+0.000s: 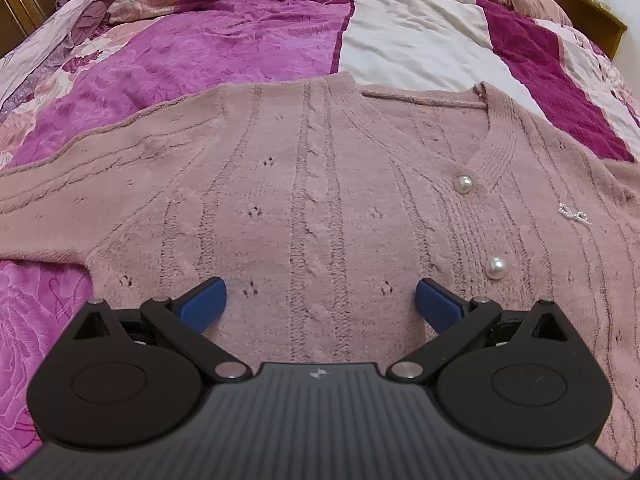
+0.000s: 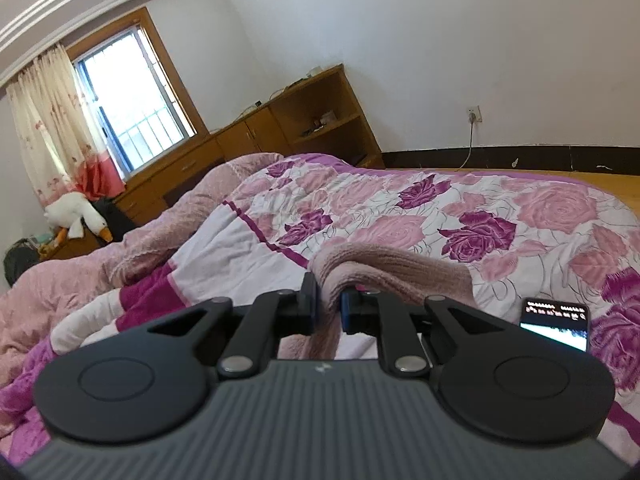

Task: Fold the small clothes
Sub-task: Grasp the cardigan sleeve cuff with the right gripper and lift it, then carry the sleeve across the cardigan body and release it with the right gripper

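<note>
A dusty-pink knitted cardigan (image 1: 304, 184) with pearl buttons (image 1: 496, 267) lies spread flat on the bed, neckline towards the far side. My left gripper (image 1: 320, 304) hovers just above its front, open, blue pads wide apart and nothing between them. In the right wrist view my right gripper (image 2: 329, 300) is shut on a sleeve of the cardigan (image 2: 380, 272). The knit bunches up between the pads and drapes away to the right, lifted off the quilt.
The bed carries a purple, white and rose-patterned quilt (image 2: 460, 208). A lit phone (image 2: 556, 322) lies on it near my right gripper. A wooden cabinet (image 2: 316, 116), a window with curtains (image 2: 132, 96) and a plush goose (image 2: 76, 216) stand beyond the bed.
</note>
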`<state>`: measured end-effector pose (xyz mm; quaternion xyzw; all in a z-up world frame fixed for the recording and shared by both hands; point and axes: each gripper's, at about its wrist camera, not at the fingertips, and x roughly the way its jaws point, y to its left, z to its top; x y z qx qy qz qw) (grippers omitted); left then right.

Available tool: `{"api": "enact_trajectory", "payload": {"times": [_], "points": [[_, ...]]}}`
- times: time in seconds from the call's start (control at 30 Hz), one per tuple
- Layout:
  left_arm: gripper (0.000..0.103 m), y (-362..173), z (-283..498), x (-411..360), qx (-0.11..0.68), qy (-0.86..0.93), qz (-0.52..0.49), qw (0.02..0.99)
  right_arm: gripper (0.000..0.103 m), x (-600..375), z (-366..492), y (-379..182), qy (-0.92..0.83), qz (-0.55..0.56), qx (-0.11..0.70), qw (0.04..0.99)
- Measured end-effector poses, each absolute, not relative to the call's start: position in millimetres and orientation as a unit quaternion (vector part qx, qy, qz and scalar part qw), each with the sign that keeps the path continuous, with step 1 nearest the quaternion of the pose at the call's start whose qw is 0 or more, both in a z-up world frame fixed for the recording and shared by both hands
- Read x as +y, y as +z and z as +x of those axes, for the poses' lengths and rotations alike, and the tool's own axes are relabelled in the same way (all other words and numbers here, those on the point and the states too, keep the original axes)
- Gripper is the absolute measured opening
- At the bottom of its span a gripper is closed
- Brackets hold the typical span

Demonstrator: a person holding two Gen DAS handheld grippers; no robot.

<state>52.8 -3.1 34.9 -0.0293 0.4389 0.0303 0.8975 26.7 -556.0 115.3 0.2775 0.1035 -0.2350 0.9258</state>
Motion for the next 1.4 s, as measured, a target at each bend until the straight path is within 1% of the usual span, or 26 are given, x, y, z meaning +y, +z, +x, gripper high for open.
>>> {"api": "enact_trajectory", "payload": {"times": [0.2, 0.33, 0.6, 0.9, 1.17, 1.4], "points": [[0.103, 40, 51, 5, 0.438, 0.038, -0.040, 0.897, 0.014, -529, 26, 119, -0.214, 0.266, 0.126, 0.931], [0.103, 51, 47, 14, 0.433, 0.050, -0.032, 0.899, 0.014, -505, 28, 139, -0.183, 0.266, 0.110, 0.940], [0.103, 75, 35, 44, 0.419, 0.073, -0.021, 0.905, 0.014, -427, 37, 191, -0.090, 0.239, 0.081, 0.963], [0.103, 96, 12, 82, 0.398, 0.100, -0.032, 0.911, 0.014, -325, 50, 220, -0.004, 0.182, 0.074, 0.980], [0.103, 105, -11, 113, 0.387, 0.124, -0.046, 0.913, 0.014, -255, 60, 214, 0.056, 0.185, 0.089, 0.977], [0.103, 108, -22, 135, 0.378, 0.143, -0.058, 0.913, 0.015, -196, 66, 185, 0.104, 0.195, 0.134, 0.966]]}}
